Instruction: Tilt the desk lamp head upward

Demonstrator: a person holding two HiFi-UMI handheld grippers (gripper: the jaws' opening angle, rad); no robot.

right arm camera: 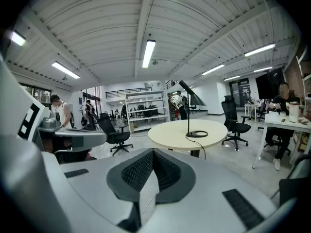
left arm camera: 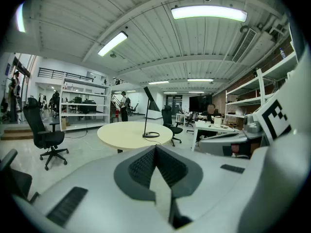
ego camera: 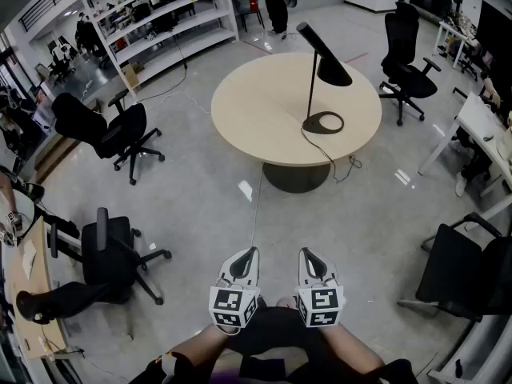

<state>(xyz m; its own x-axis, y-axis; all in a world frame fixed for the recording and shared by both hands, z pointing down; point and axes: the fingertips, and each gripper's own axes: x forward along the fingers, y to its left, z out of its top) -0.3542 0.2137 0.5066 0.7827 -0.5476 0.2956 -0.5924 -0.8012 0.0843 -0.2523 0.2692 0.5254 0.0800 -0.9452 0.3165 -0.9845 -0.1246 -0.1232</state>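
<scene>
The black thin-stemmed desk lamp (ego camera: 331, 71) stands on the round beige desk (ego camera: 256, 110), well apart from the left hand-held gripper (ego camera: 250, 251) and right hand-held gripper (ego camera: 308, 253), both with jaws closed together on nothing

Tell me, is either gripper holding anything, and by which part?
Nothing is held. The left gripper and right gripper both have jaws together with nothing between them, far from the lamp standing on the table.
</scene>
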